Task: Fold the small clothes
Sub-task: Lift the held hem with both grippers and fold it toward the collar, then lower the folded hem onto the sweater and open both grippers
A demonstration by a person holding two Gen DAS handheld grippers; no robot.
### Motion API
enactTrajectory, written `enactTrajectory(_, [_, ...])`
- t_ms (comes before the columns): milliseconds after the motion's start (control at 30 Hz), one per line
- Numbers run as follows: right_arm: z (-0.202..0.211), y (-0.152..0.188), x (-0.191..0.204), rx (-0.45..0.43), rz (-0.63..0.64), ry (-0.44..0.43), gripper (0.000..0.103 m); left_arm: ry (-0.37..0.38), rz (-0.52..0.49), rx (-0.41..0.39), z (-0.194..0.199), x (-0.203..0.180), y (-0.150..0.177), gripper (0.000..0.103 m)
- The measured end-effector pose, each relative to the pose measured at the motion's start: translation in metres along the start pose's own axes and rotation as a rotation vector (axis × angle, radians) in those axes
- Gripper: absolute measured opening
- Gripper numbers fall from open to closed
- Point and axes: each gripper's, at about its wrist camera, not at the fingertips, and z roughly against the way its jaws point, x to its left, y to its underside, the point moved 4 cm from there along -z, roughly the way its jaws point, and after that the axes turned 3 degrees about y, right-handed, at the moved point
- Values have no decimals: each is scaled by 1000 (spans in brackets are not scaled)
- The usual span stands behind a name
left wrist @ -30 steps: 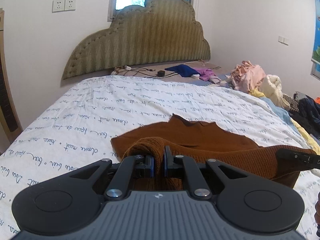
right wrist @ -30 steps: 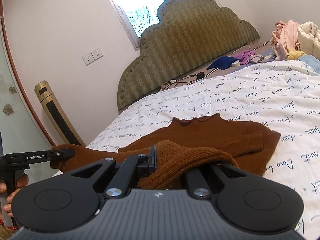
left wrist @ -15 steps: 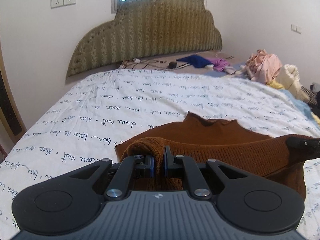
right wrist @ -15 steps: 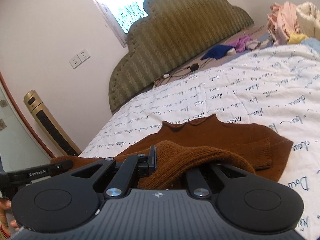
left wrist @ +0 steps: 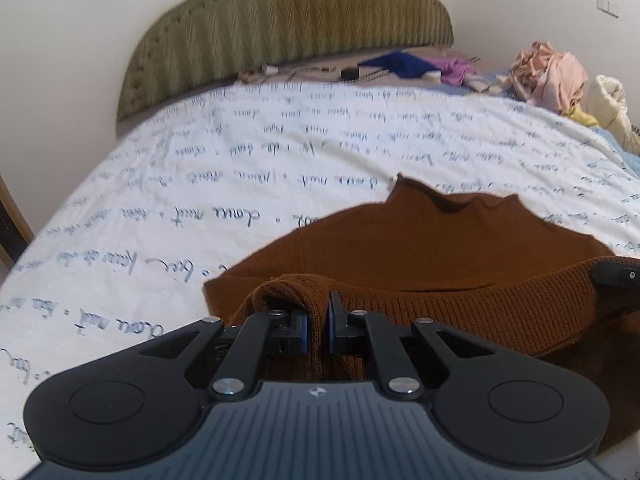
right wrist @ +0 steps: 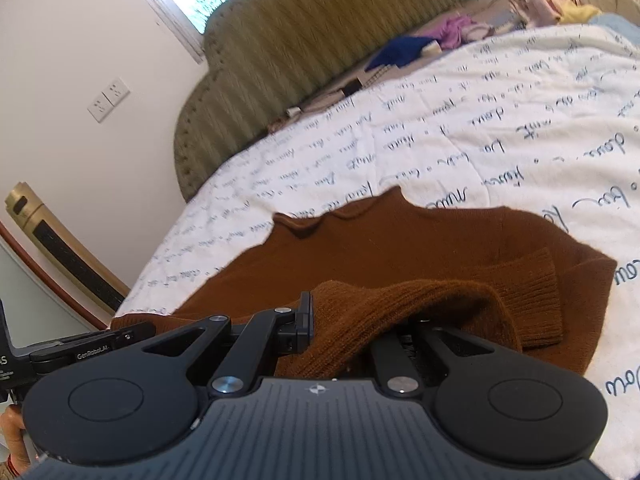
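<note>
Left gripper (left wrist: 315, 326), right gripper (right wrist: 352, 332): both clamping brown sweater (left wrist: 460, 248) hem; uneven pull toward 12 o'clock risks crooked fold.

The left gripper (left wrist: 316, 322) sits low in the centre of its own view, blue-padded fingers (left wrist: 303, 330) pinched close together on a fold of brown knit. The right gripper (right wrist: 352, 320) shows at the bottom centre of its view, clamped on bunched knit that drapes over its right finger. At the lower left edge there, a bare hand (right wrist: 14, 438) grips the other handle.
</note>
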Motion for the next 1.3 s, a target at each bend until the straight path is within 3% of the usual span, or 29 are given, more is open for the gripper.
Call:
enactTrajectory(167, [-20,-3,-11,74,-54,6,18,39,49,59,-20,9,2,10])
enactTrajectory(300, [-29,-7,-19,143,-96,-38,43,95,121,82,-26,21,0,10])
enactTrajectory(400, [-31,-15,-27,159,-168,-101,48,148,206,106,-31,32,-4,10])
enactTrajectory(533, [-34,-25,-40,196,-291,-212,62,209,300,141,-39,43,-5,10])
enactTrajectory(633, [-32,-27,-41,213,-252,-200,71,270,369,160,-38,53,-5,10])
enactTrajectory(733, [-27,-25,-40,221,-201,-165,72,307,378,157,-30,56,-3,10])
enactTrajectory(967, [-8,-15,-48,219,-184,-175,71,352,349,178,-19,51,8,11])
enactTrajectory(1067, [-5,-11,-46,240,-144,-168,66,369,357,167,-16,52,9,12])
enactTrajectory(1167, [-3,-11,-42,251,-120,-192,51,368,360,156,-15,54,6,12])
enactTrajectory(1233, [-5,-16,-38,246,-135,-226,50,388,361,148,-15,53,2,12])
enactTrajectory(1300, [-10,-26,-40,209,-192,-268,51,419,456,124,-19,62,-2,12])
